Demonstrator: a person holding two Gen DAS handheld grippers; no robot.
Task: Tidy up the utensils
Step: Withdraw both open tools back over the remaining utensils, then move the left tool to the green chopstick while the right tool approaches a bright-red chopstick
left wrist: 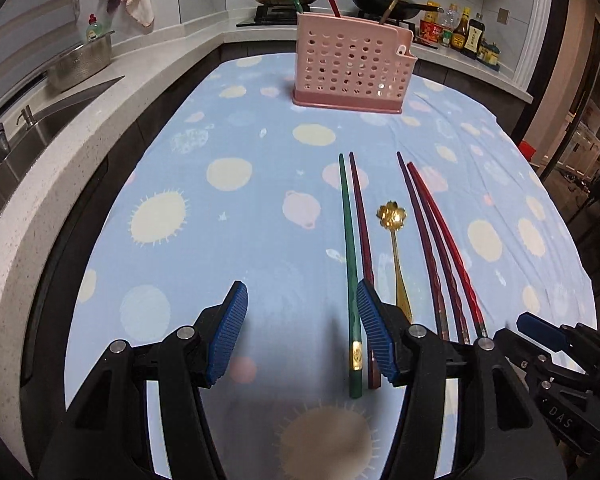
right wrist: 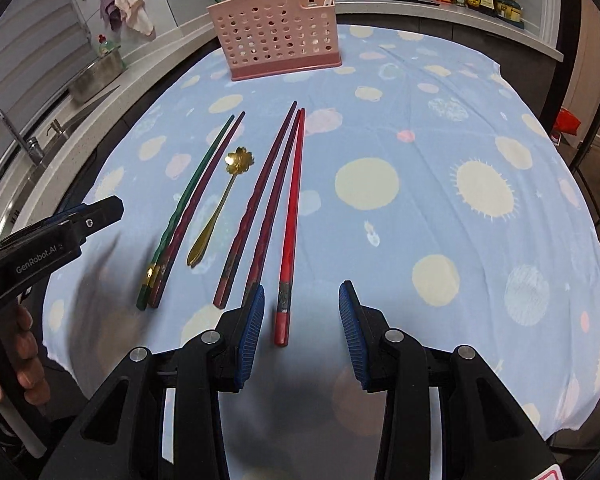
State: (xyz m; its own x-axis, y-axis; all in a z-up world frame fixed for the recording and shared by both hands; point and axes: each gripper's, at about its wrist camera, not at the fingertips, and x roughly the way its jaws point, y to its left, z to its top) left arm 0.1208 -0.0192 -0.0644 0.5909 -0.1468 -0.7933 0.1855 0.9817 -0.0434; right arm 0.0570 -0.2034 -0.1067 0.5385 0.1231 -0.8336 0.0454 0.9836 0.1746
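Because the chopsticks had to go in the pink basket (left wrist: pixel 350 60) far back on the surface, the left gripper (left wrist: pixel 300 332) hung released over the green chopstick (left wrist: pixel 350 272), and the right gripper (right wrist: pixel 302 332), also released, over the red chopstick (right wrist: pixel 290 216).

The right gripper (right wrist: pixel 302 328) hangs at six o'clock over the blue dotted tablecloth (right wrist: pixel 440 152), jaws apart with nothing pressed between them. The butt of the red chopstick (right wrist: pixel 291 216) lies between its pads. Toward ten o'clock lie two dark maroon chopsticks (right wrist: pixel 260 200), a gold flower spoon (right wrist: pixel 220 208) and a green chopstick (right wrist: pixel 188 196) beside another maroon one. A pink perforated utensil holder (right wrist: pixel 280 36) stands at twelve o'clock. The left gripper (right wrist: pixel 80 220) enters at nine o'clock.
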